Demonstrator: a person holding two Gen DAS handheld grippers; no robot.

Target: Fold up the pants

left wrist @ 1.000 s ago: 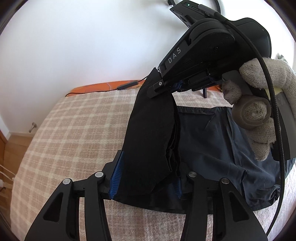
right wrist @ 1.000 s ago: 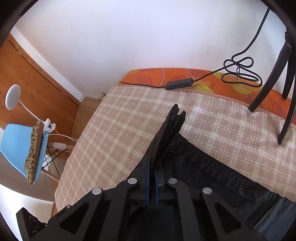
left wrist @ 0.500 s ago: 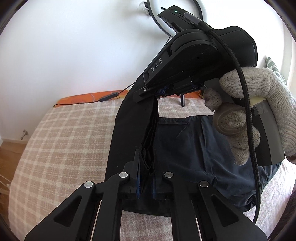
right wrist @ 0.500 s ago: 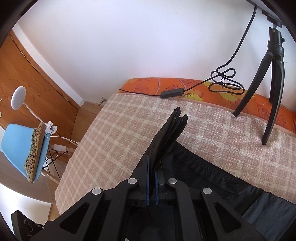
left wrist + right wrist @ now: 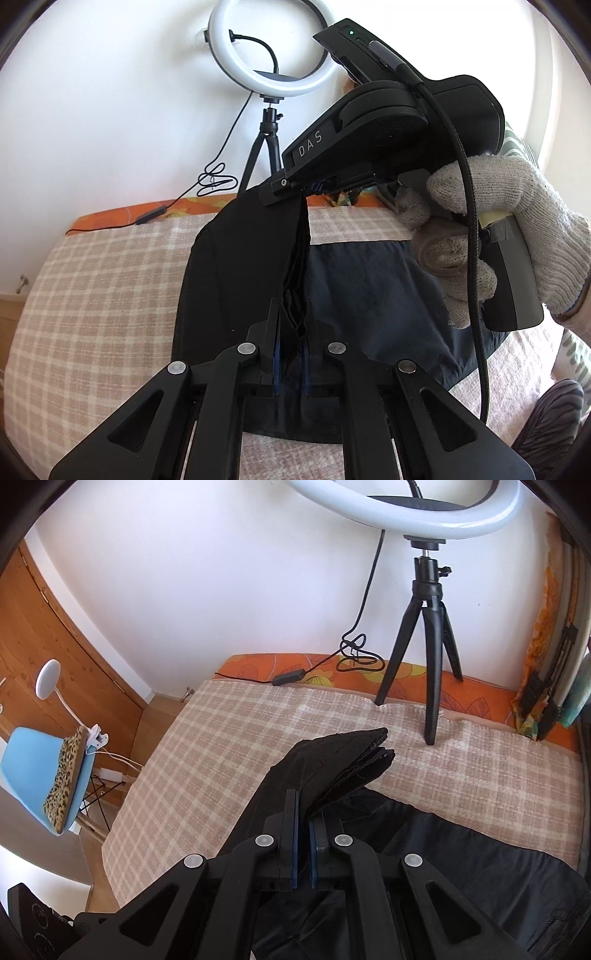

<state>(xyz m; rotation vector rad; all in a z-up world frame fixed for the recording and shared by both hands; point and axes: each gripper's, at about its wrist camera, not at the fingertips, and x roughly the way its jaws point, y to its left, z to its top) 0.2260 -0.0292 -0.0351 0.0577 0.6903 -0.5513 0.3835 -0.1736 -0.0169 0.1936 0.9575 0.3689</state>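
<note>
White wall backs a bed under a checked blanket [image 5: 99,280], where we find the black pants [image 5: 369,291] lying partly flat. Our left gripper [image 5: 291,354] and right gripper [image 5: 303,834] each clamp a lifted fold of the cloth; we judge the fold midway, with laying down and smoothing left. A ring light tripod [image 5: 430,657] stands at 12 o'clock, its cable [image 5: 354,653] alongside, near the landing zone.

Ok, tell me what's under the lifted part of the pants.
Under the raised fold of the pants, pinched by the left gripper and right gripper, lies the plaid bedcover. What the flat part covers is hidden.
</note>
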